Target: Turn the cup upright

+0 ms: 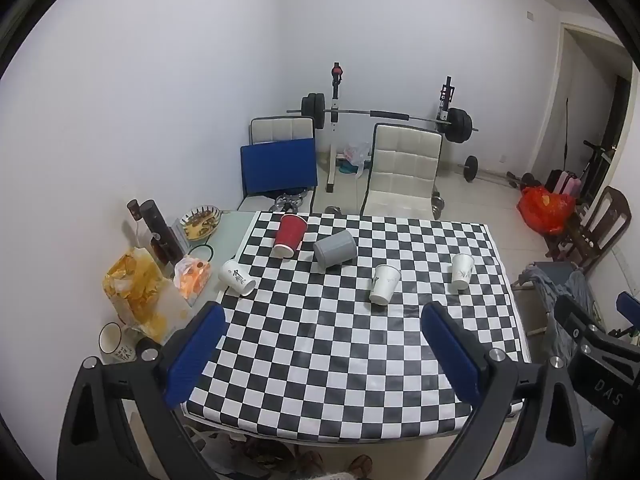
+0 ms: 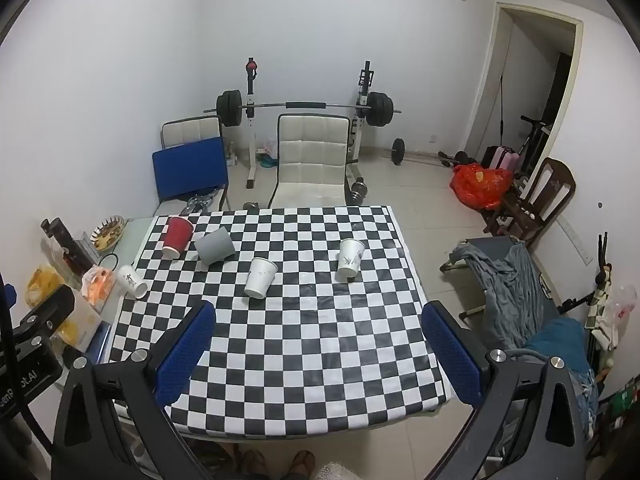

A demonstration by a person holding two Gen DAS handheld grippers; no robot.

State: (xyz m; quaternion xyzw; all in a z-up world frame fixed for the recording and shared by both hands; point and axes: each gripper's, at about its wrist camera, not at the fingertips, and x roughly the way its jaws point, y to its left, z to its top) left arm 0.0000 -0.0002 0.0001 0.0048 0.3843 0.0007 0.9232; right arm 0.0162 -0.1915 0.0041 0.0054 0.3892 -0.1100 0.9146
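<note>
Several cups lie on the checkered table [image 1: 340, 352] [image 2: 312, 344]. A red cup [image 1: 289, 236] [image 2: 177, 237] and a grey cup [image 1: 335, 248] [image 2: 214, 245] lie tipped at the far left. A white cup [image 1: 237, 277] [image 2: 132, 281] lies on its side at the left edge. A white cup [image 1: 384, 284] [image 2: 260, 277] lies tilted mid-table. Another white cup [image 1: 462, 272] [image 2: 350, 259] stands at the right, wide end up. My left gripper [image 1: 322, 320] and right gripper [image 2: 318, 318] are open and empty, above the table's near part.
Snack bags [image 1: 136, 292], dark bottles [image 1: 160, 228], a bowl [image 1: 200, 222] and a mug [image 1: 112, 340] crowd the table's left strip. White chairs [image 2: 312, 160], a blue chair and a barbell rack stand behind the table. A cot with cloths [image 2: 512, 280] is at the right.
</note>
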